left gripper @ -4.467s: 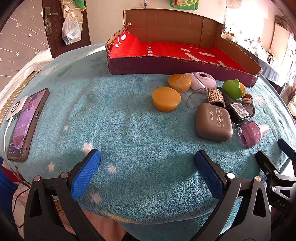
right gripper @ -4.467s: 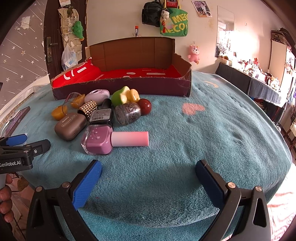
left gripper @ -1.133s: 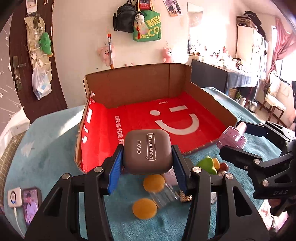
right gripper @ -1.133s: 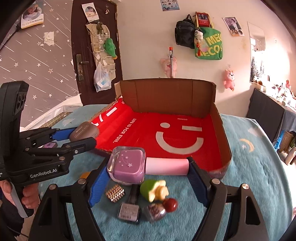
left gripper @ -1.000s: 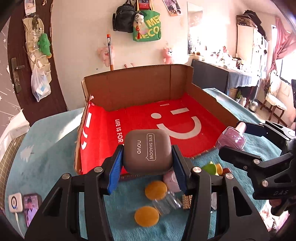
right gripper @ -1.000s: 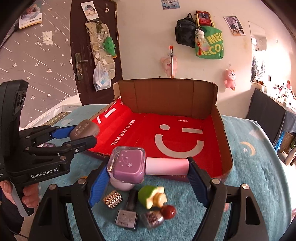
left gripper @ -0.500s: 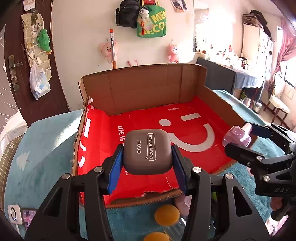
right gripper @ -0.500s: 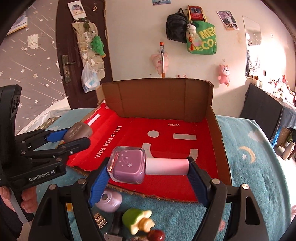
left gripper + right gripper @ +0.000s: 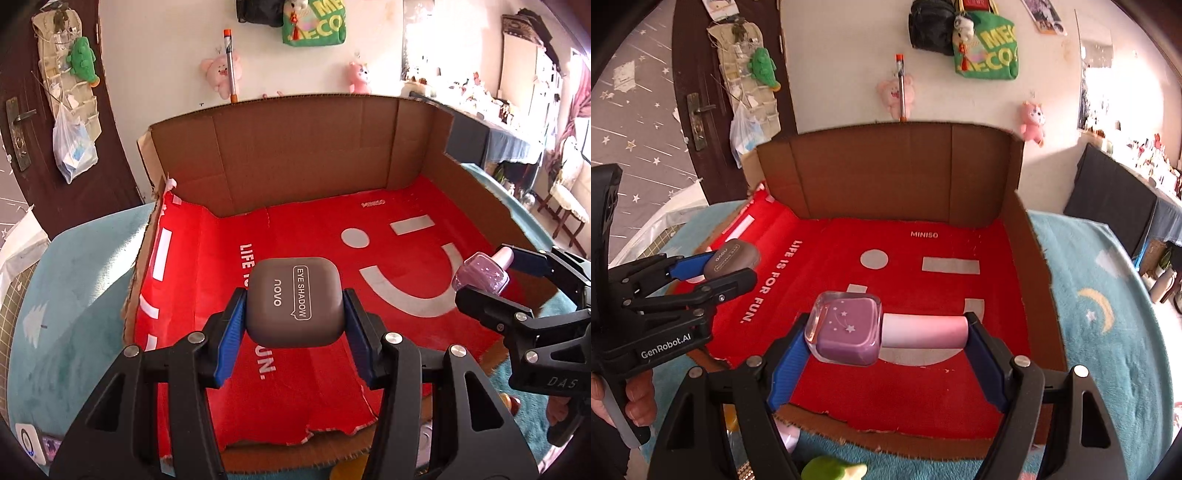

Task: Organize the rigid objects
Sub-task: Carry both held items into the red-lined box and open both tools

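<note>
Two hand-held grippers pinch: left [image 9: 293, 326] a taupe eyeshadow case [image 9: 295, 301], right [image 9: 886, 350] a purple bottle [image 9: 846, 332].

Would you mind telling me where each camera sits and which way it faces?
Left wrist: on the left tool, looking down into the cardboard box; it grips the eye shadow case.
Right wrist: on the right tool, facing the box; it grips the nail polish bottle; a hand shows.
Shared: box, both tools.

Grey eye-shadow case [image 9: 295, 301] held above red-lined box [image 9: 303, 162]; purple nail-polish bottle [image 9: 886, 330] held sideways.
</note>
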